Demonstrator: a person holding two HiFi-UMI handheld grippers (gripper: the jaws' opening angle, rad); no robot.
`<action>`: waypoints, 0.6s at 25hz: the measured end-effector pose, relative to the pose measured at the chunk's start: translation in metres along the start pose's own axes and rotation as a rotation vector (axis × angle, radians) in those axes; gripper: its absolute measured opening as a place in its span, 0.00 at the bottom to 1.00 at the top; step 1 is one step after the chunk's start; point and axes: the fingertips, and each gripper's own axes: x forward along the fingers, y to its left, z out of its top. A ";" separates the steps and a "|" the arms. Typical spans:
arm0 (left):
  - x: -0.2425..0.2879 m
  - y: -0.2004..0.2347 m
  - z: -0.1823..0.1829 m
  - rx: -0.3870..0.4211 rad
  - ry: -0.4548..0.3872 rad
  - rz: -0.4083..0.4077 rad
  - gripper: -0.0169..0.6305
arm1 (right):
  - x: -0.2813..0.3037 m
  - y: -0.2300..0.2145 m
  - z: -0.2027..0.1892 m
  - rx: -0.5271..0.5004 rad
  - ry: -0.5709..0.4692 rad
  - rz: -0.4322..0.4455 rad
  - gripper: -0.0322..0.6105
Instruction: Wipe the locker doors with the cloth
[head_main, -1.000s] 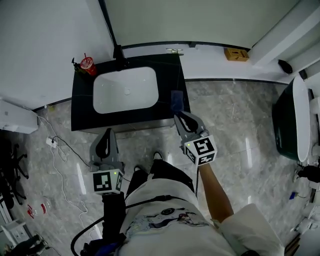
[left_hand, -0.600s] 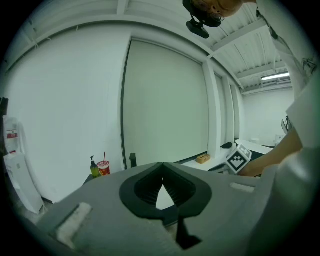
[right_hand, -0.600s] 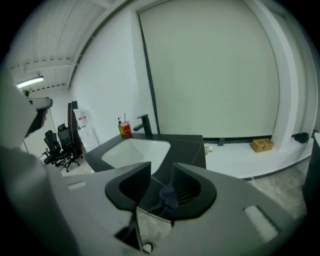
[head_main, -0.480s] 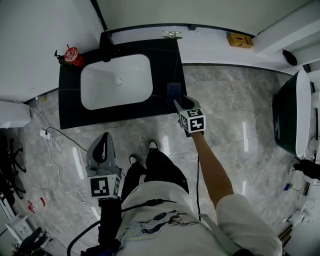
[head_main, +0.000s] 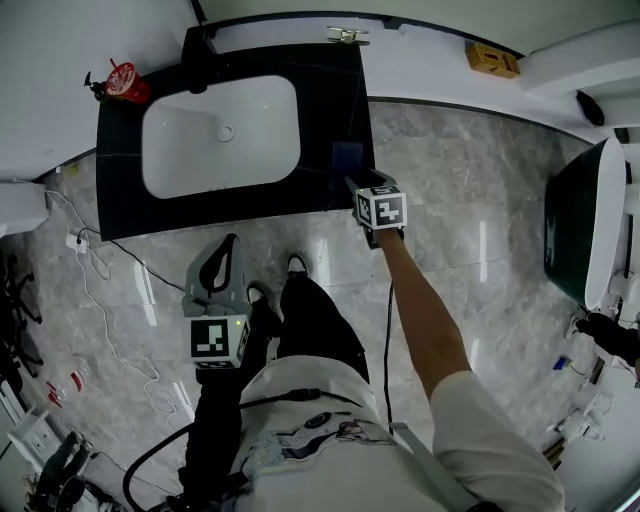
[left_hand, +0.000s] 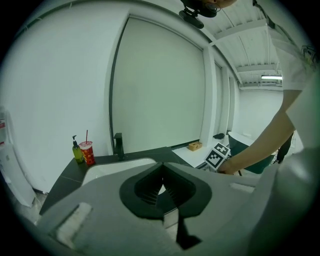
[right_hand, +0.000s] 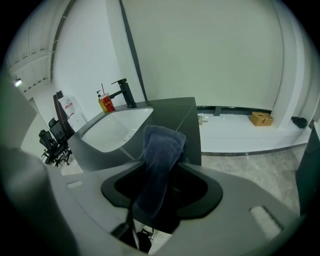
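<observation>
The dark blue cloth (head_main: 346, 160) sits just above the middle of the head view, on the right front corner of the black bench (head_main: 120, 200). In the right gripper view it stands as a folded strip at the centre of the frame, its upper end against the bench's edge and its lower end trailing down between the fingers. The right gripper (head_main: 352, 186) points down at that corner, its marker cube just below the cloth in the head view. Its fingers have just been opening and now stand wide, the cloth loose between them with no pad pressing on it. The left gripper (head_main: 229, 245) is at lower left of the head view, over the grey marble floor (head_main: 470, 200) and apart from the bench; its fingertips are together with nothing between them. A white sink (head_main: 220, 135) fills the bench's middle, with a black tap (head_main: 197, 50) behind it and a red cup (head_main: 127, 82) with a straw at the upper left corner. A small cardboard box (head_main: 492, 58) lies on the white ledge at upper right
</observation>
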 end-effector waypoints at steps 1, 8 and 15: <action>0.004 -0.002 -0.003 -0.005 0.009 -0.004 0.03 | 0.001 0.000 -0.001 0.010 0.010 0.010 0.36; 0.019 -0.010 -0.009 -0.004 0.026 -0.021 0.03 | 0.011 0.006 -0.004 0.073 0.017 0.072 0.28; 0.013 -0.008 -0.010 -0.014 0.029 -0.012 0.03 | -0.003 0.020 0.005 0.041 -0.069 0.119 0.16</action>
